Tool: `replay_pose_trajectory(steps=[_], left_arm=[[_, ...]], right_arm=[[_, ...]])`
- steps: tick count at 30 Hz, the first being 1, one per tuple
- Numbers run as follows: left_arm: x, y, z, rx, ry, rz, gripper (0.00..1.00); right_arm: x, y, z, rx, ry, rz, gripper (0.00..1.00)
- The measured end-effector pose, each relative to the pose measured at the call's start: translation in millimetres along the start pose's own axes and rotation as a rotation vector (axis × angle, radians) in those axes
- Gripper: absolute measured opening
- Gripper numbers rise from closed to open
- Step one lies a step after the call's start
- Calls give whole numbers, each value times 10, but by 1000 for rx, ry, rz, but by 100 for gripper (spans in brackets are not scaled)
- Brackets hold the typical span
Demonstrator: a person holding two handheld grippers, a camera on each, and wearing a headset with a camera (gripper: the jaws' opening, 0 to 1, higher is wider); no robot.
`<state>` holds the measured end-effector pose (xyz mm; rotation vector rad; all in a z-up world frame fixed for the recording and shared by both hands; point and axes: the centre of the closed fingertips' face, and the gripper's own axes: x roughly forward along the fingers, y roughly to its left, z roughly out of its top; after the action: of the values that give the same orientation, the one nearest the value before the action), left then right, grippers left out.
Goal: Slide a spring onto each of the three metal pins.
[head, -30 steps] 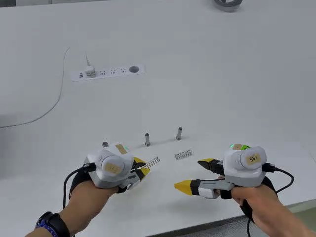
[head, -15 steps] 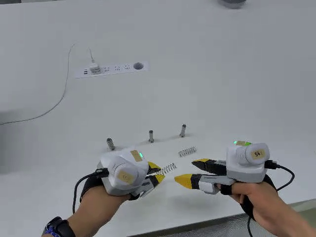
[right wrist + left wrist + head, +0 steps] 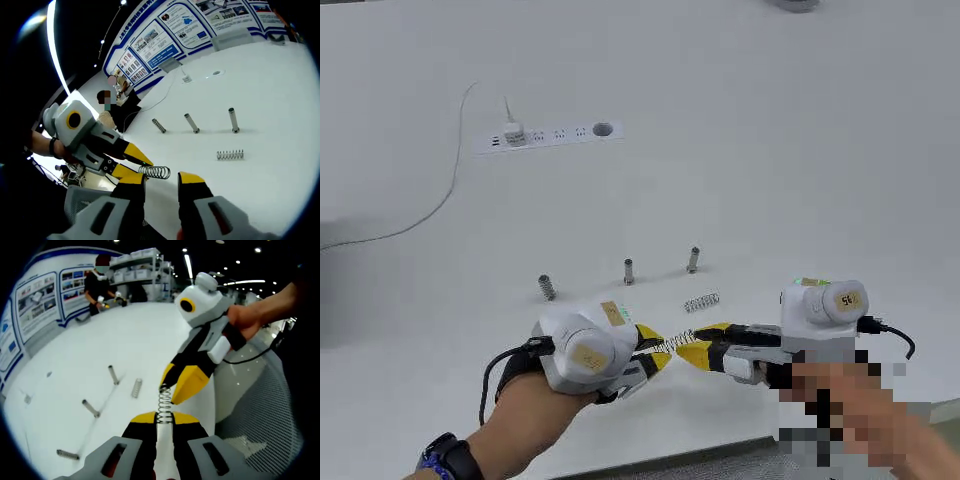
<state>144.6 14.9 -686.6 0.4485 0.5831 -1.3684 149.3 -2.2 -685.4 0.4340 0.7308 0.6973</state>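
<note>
My left gripper (image 3: 660,352) is shut on one end of a spring (image 3: 674,343), held just above the table's front. In the left gripper view the spring (image 3: 163,401) sticks up from my closed yellow jaws (image 3: 160,418). My right gripper (image 3: 704,342) faces it, open, with the spring's free end (image 3: 155,172) at its jaw tips (image 3: 162,179). Behind stand three pins: the left pin (image 3: 547,288) wears a spring, while the middle pin (image 3: 629,271) and right pin (image 3: 693,259) are bare. A loose spring (image 3: 701,302) lies flat in front of the right pin.
A white power strip (image 3: 548,134) with a plug and a cable (image 3: 440,200) lies far back left on the white table (image 3: 770,180). The table's front edge (image 3: 650,455) runs just below both hands. People stand at a far bench (image 3: 102,287).
Both grippers have moved toward each other. The left carried its spring to the right, and the right slid left until its tips met the spring's free end.
</note>
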Motion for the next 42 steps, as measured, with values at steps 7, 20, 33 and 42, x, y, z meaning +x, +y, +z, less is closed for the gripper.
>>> replay_pose_trajectory(steps=[7,20,33,42], left_arm=[[-4,-16,-14,12,5,-9,10],[-6,-29,-32,44,10,-23,10],[-14,-20,184,31,-49,-47,10],[-48,-16,353,13,-110,-79,10]], right_arm=[[15,54,11,24,5,30,20],[14,149,64,16,36,74,15],[-55,243,221,-141,133,111,13],[-122,320,322,-355,282,152,13]])
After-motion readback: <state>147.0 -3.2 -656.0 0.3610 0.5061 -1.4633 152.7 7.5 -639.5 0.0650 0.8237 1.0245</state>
